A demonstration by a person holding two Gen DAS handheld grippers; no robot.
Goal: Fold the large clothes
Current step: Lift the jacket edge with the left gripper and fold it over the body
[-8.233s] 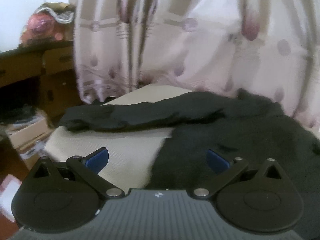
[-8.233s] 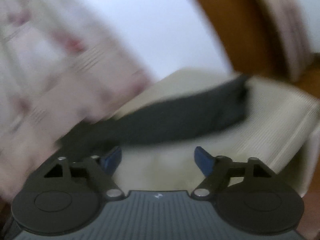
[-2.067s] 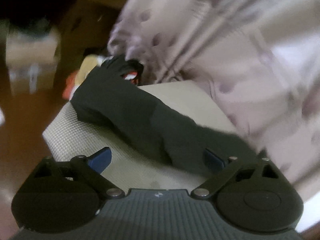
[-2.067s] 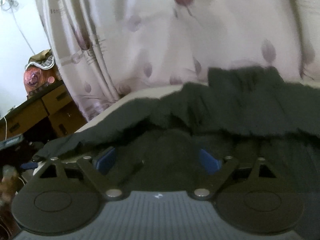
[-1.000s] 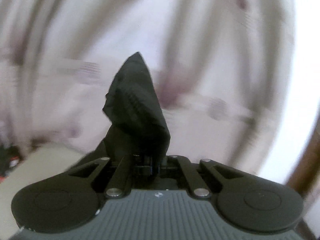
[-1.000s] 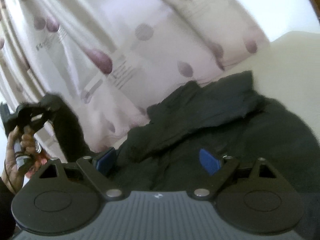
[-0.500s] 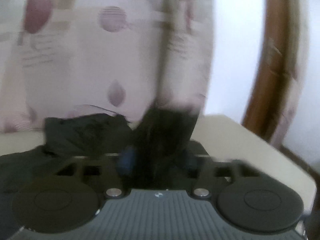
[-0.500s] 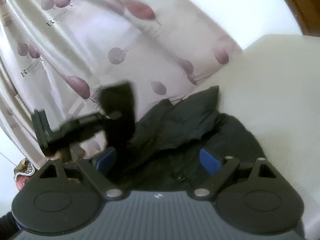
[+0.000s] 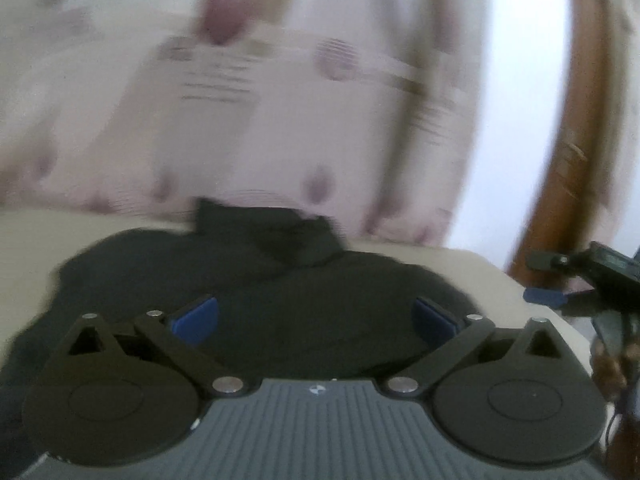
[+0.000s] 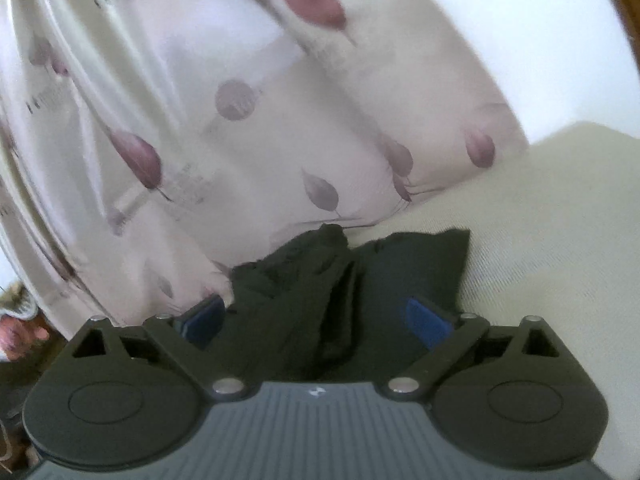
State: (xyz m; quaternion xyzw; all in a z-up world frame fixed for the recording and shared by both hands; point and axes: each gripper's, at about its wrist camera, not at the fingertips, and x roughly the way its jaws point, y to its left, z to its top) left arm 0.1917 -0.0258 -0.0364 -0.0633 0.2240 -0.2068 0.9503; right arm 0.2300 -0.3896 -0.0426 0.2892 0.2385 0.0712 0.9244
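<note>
A black garment lies bunched on a cream padded surface, its collar end toward the curtain. My left gripper hovers low over it, jaws opening wide, blue pads apart and pressing on nothing. In the right wrist view the garment shows a sleeve folded over its body. My right gripper is just above that fold, jaws also opening, with cloth below the pads but not pinched. One blue fingertip of the right gripper shows at the left wrist view's right edge.
A pale curtain with purple leaf prints hangs right behind the surface and touches the garment's far edge. A brown wooden frame stands at the right. Bare cream surface stretches to the right of the garment.
The left gripper, shut on a raised black sleeve a second ago, has opened; the sleeve now lies on the garment. The left gripper sank toward the surface. The right gripper swung sideways.
</note>
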